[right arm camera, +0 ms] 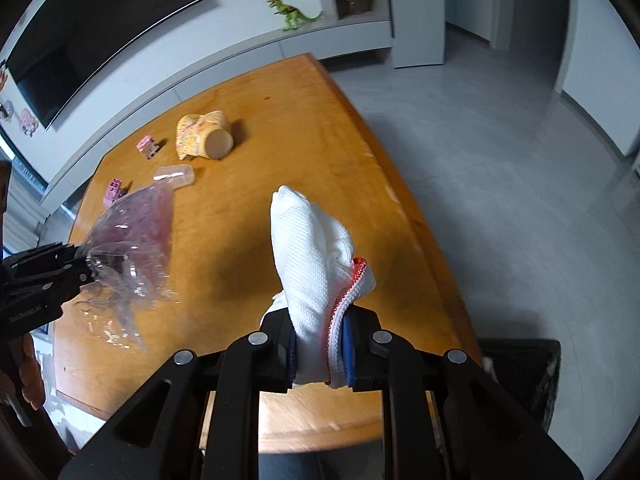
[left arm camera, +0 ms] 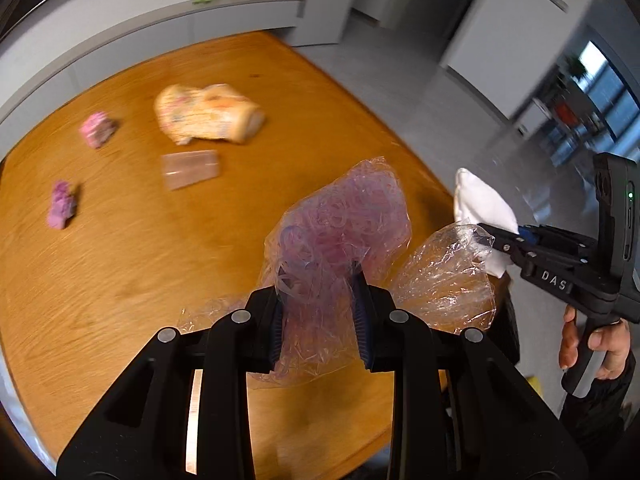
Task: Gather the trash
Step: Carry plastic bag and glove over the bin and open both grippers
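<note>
Left tongs [left arm camera: 320, 312] pinch plastic wrap [left arm camera: 340, 220], right tongs [right arm camera: 322, 350] clamp cloth [right arm camera: 312, 248], above wooden table [right arm camera: 280, 140].

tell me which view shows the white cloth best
The right wrist view: the white cloth fills the centre, sharp, with its weave and red-stitched edge visible, clamped in the right gripper. The left wrist view shows it small at the right edge, partly behind crumpled clear plastic.

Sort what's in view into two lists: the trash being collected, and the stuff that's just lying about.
Trash for the job:
- crumpled plastic wrap, in the left gripper
- white cloth, in the right gripper
- crushed paper cup
- clear plastic container, probably

Just lying about:
- pink toy blocks
- green toy dinosaur on the shelf
</note>
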`<state>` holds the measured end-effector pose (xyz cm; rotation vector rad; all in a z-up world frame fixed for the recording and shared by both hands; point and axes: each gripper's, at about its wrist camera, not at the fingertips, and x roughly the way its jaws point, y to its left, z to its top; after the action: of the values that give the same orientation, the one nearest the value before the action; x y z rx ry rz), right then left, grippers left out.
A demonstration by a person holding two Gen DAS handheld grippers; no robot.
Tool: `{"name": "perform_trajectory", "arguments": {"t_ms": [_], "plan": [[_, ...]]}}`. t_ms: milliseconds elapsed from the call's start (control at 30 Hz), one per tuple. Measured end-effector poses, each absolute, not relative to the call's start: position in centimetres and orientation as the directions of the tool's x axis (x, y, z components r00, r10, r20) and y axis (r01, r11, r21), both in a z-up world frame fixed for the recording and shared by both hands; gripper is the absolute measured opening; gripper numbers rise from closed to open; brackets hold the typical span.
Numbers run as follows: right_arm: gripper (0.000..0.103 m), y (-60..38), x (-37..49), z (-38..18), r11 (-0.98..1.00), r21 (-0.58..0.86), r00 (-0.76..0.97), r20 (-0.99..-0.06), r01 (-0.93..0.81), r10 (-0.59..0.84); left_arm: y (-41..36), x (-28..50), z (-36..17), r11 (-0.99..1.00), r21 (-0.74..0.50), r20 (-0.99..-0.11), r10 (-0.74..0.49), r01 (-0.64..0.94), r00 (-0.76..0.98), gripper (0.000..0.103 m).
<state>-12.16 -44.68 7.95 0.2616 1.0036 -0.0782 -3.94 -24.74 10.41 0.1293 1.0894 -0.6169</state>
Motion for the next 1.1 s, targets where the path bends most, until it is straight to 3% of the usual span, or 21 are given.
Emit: {"name": "perform_trajectory", "arguments": {"t_ms": [333,700,733,800,833,867,900,933,1100], "plan": [[0.019,-53.2,-24.6,5.5,0.903,0.14,0.505,-0.858,0.405,-0.094,-39.6,-11.6,7.9,0.638,-0.189,-0.877,-0.452,0.746,0.165,0.03],[0.019,-59.4,-34.4,1.9,0.787,0.162,0.451,-0.878,0.595,-0.16,-51.2,-21.1,1.8,0.43,-0.151,-0.931,-0.365,0.89,0.018,0.03],[0.025,-59.8,-34.9,1.7,0.781,0.162,0.445,-0.881,0.604,-0.161,-51.6,-21.6,1.5,0.417,-0.148,-0.933,-0.359,0.897,0.013,0.031],[0.052,-60.4,-35.5,1.4,0.758,0.157,0.431,-0.885,0.633,-0.176,-52.5,-23.1,0.6,0.384,-0.142,-0.939,-0.343,0.912,-0.001,0.031],[0.07,-60.6,-35.8,1.5,0.747,0.154,0.432,-0.881,0.646,-0.193,-52.8,-23.5,0.4,0.37,-0.14,-0.94,-0.34,0.918,-0.007,0.033],[0.074,-60.8,-36.1,1.6,0.738,0.147,0.432,-0.877,0.658,-0.21,-53.3,-24.3,0.0,0.348,-0.136,-0.942,-0.334,0.927,-0.013,0.037],[0.074,-61.0,-36.4,1.7,0.734,0.148,0.436,-0.873,0.663,-0.218,-53.7,-24.7,-0.1,0.339,-0.128,-0.945,-0.328,0.932,-0.01,0.062],[0.074,-61.0,-36.6,1.8,0.732,0.155,0.442,-0.871,0.663,-0.216,-54.0,-25.3,-0.1,0.333,-0.109,-0.946,-0.323,0.937,0.005,0.099],[0.074,-61.1,-36.4,2.2,0.735,0.156,0.451,-0.864,0.659,-0.221,-53.8,-25.2,1.1,0.335,-0.092,-0.931,-0.363,0.938,0.038,0.097]]}}
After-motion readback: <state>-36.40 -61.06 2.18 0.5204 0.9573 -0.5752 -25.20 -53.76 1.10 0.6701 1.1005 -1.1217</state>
